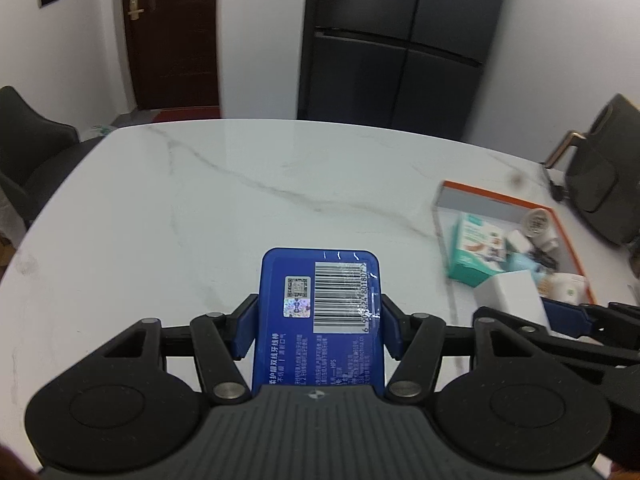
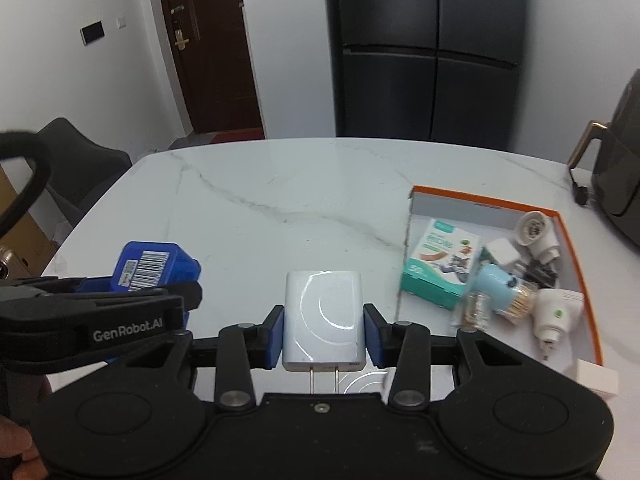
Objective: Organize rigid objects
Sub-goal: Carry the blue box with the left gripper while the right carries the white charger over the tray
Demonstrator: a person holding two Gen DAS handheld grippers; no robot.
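Note:
My left gripper [image 1: 319,322] is shut on a blue flat box [image 1: 320,312] with a barcode label, held above the white marble table [image 1: 200,200]. My right gripper [image 2: 324,332] is shut on a white plug charger [image 2: 323,320], its two metal prongs pointing back at the camera. From the right wrist view the blue box [image 2: 154,266] and the left gripper [image 2: 132,300] show at the left. In the left wrist view the white charger [image 1: 510,296] and the right gripper's fingers [image 1: 568,312] show at the right edge. An orange-rimmed open box [image 2: 576,248] lies on the table to the right.
The orange-rimmed box holds a green-and-white carton [image 2: 440,264], several white plug adapters [image 2: 554,314] and a pale blue toothpick jar [image 2: 504,288]. A small white cube [image 2: 598,378] lies by its near corner. Dark chairs [image 1: 32,140] flank the table; a black fridge [image 2: 432,52] stands behind.

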